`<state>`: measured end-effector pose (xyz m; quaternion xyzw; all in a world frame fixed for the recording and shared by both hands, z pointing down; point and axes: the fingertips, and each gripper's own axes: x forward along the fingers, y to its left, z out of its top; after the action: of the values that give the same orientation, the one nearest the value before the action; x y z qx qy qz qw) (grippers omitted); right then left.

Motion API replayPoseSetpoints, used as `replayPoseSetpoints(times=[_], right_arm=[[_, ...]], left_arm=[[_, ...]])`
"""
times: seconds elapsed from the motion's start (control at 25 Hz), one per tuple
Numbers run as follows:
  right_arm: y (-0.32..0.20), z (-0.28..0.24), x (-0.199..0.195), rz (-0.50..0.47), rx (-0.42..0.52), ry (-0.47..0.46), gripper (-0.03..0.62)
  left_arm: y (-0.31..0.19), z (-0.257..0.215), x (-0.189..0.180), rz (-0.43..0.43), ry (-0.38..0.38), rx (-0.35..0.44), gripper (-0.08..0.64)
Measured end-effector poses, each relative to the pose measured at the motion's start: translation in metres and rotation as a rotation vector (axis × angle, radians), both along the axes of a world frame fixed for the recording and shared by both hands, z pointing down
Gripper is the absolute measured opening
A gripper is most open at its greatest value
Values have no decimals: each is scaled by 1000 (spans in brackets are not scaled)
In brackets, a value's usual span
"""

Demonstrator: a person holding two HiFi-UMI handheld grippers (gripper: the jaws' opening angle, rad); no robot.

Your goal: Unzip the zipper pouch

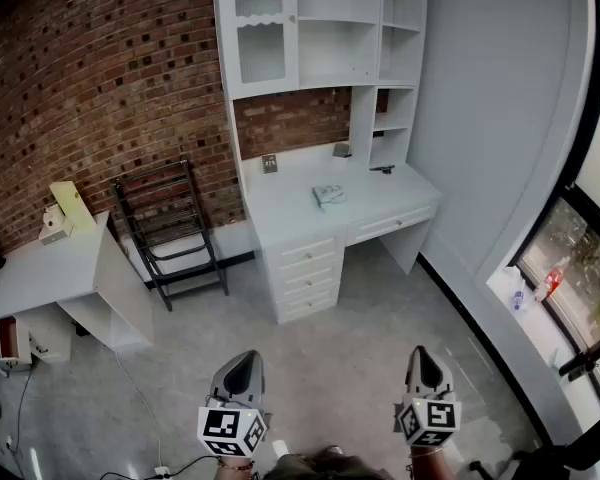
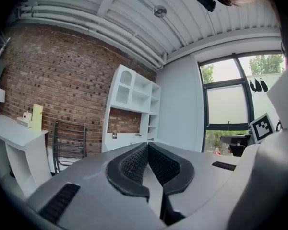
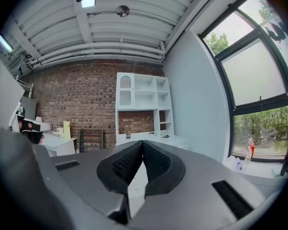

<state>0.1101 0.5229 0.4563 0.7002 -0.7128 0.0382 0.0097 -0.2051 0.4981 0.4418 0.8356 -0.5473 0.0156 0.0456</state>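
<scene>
The task is judged not yet begun; the approach is the step in hand. The left claw (image 1: pixel 243 363) and right claw (image 1: pixel 421 356) are held level, both fully closed with nothing gripped. The pouch (image 1: pixel 329 196) is seen lying on the white surface (image 1: pixel 280 208), well apart from both, across the floor (image 1: pixel 330 358). Next, the surface must be neared and the claws opened.
</scene>
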Motion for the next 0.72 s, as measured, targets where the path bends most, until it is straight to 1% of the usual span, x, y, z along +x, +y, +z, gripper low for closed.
replayPoseSetpoints(times=[0.12,0.44,0.6,0.72], right_arm=[[2,3,5,-3,0,9,2],[3,7,11,-4,-12,37,2],[-1,6,12,-17,6,-4,2],[-4,8,12,-25,5,-7,2]], left_arm=[[4,4,7,-1,-12,-5,2],[10,4,16,17,5,10,2],[8,4,17,10,2,8,2],[6,5,19,9,5,6,2]])
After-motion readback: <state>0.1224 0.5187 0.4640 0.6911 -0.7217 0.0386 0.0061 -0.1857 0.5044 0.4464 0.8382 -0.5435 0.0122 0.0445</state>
